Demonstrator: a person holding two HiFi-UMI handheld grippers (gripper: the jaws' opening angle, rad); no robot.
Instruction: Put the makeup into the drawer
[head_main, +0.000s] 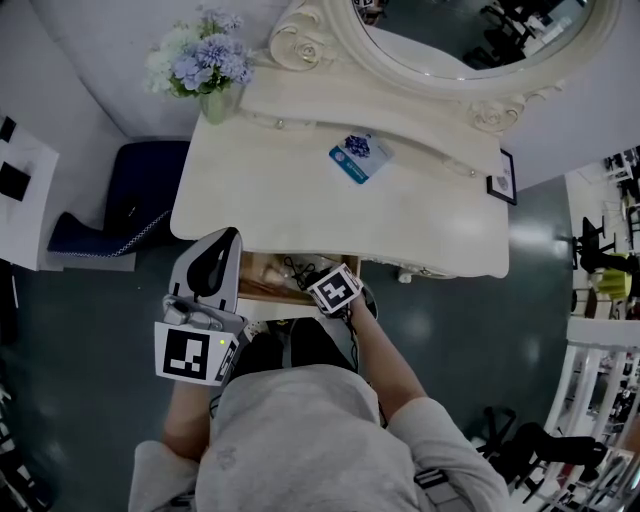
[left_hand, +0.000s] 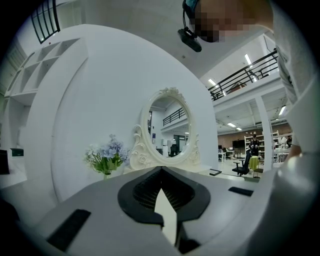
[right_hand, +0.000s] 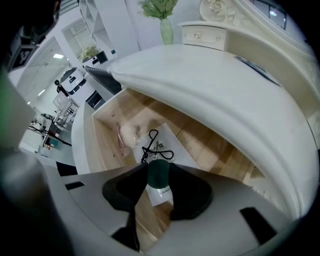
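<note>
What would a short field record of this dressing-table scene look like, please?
Drawer: open, under the tabletop
Right gripper: pointing down into drawer, jaws apart
Between its jaws: green-capped bottle
Also in drawer: black eyelash curler, pale pink item
Left gripper: level, jaws together, empty
Tabletop: blue packet, flowers

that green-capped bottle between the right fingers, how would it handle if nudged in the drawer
The green-capped bottle looks round and smooth, so it would probably roll if laid on the drawer floor. It seems small and narrow, so likely light, and apt to tip if stood upright.
</note>
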